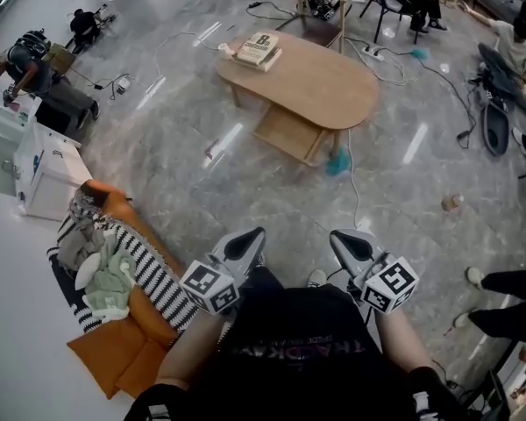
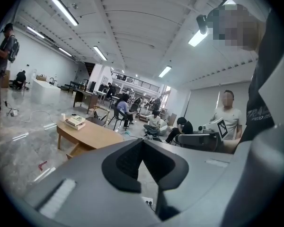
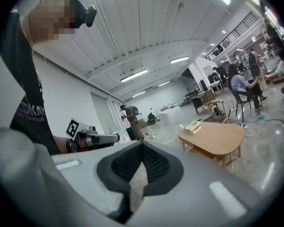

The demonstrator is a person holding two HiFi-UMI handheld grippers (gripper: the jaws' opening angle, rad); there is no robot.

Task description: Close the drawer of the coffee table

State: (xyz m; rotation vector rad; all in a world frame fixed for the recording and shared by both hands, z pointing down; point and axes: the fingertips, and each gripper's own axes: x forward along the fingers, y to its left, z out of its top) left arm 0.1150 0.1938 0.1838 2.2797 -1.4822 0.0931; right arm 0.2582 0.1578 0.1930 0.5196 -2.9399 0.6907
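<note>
Grey plastic shells form both tools, each carrying a cube of black-and-white square markers, and the person holds them side by side on forearms reaching forward from the torso, tips tilted slightly down. The left gripper [image 1: 250, 237] has its dark ribbed pads pressed together with nothing between them, and so does the right gripper [image 1: 343, 239]. The coffee table [image 1: 320, 84] stands well apart from them, straight ahead across polished, grey-veined stone floor [image 1: 184, 160]. Its top is a smooth, light-wood oval on slim legs. The drawer [image 1: 287, 135], a shallow pale-wood tray, juts out from under the top on the side nearer the person. A stack of books [image 1: 258, 49] lies at the table's far left end.
</note>
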